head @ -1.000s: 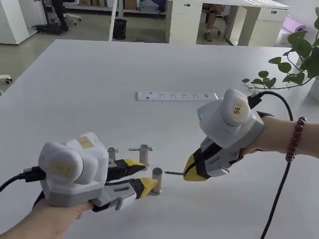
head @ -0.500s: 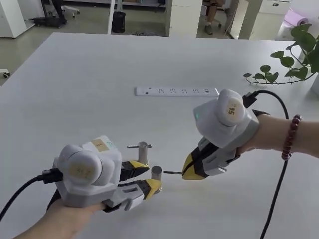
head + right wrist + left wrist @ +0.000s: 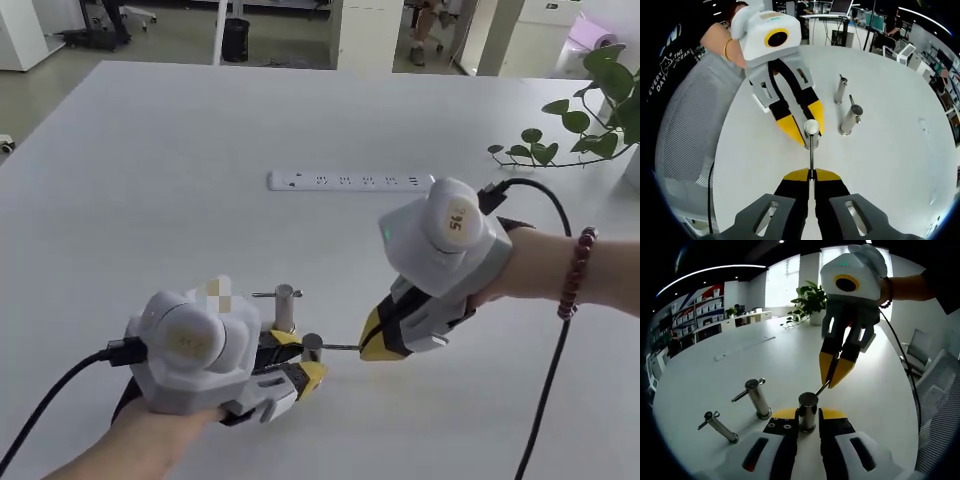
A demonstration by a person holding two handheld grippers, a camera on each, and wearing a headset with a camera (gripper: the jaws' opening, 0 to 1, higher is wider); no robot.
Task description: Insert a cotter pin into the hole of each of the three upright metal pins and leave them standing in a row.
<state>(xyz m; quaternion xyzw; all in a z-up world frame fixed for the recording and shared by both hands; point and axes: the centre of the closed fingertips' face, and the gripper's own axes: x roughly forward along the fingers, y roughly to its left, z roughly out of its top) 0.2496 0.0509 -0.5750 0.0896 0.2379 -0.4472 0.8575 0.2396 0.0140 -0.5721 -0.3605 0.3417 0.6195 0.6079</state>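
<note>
Two claws clenched: left claw (image 3: 808, 414) round upright pin (image 3: 808, 402), right claw (image 3: 811, 175) on cotter pin (image 3: 811, 152); hole hidden.

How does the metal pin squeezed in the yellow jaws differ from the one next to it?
The gripped pin is clamped by the left gripper; the neighbour pin stands free. The neighbour pin has a wire pin through it; the gripped pin's cotter pin just reaches it, in the right gripper. Both stand upright.
</note>
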